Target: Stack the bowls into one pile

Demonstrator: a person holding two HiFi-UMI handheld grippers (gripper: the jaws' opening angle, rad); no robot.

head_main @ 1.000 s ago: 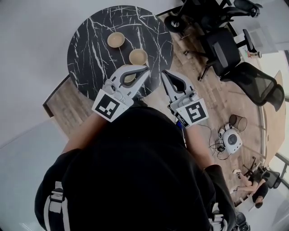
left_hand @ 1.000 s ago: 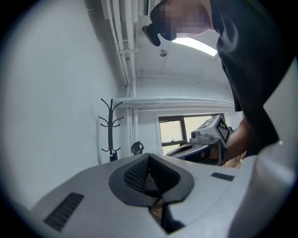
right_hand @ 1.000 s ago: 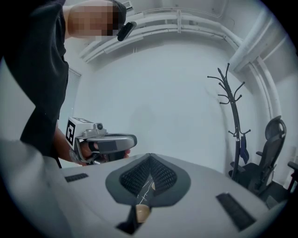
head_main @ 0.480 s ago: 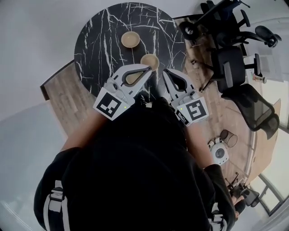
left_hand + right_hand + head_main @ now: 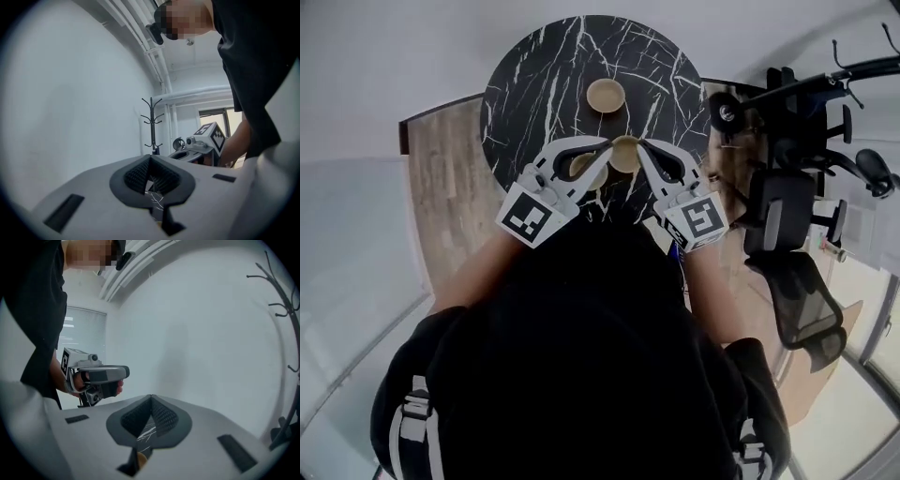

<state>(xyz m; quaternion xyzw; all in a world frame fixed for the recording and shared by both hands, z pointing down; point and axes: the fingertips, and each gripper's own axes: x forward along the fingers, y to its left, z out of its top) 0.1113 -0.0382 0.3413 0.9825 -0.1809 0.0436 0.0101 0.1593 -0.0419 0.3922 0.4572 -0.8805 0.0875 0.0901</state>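
Hovering over the near edge of the black marble table (image 5: 534, 84), the left gripper (image 5: 602, 143) is presenting clenched, empty jaws; the right gripper (image 5: 640, 150) is likewise clenching on nothing; three tan bowls are sitting apart, unstacked: the far bowl (image 5: 605, 94) mid-table; the middle bowl (image 5: 625, 156) appearing between both tips from the head view; the near bowl (image 5: 581, 167) showing through the left gripper's frame.

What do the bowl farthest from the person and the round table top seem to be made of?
Farthest bowl: probably wood or bamboo. It is an even light tan with a dull, matte look, but any grain is too small to see.
Table top: black marble, or a laminate printed like marble. Thin white veins run across a smooth dark surface, and the pictures cannot settle which it is.
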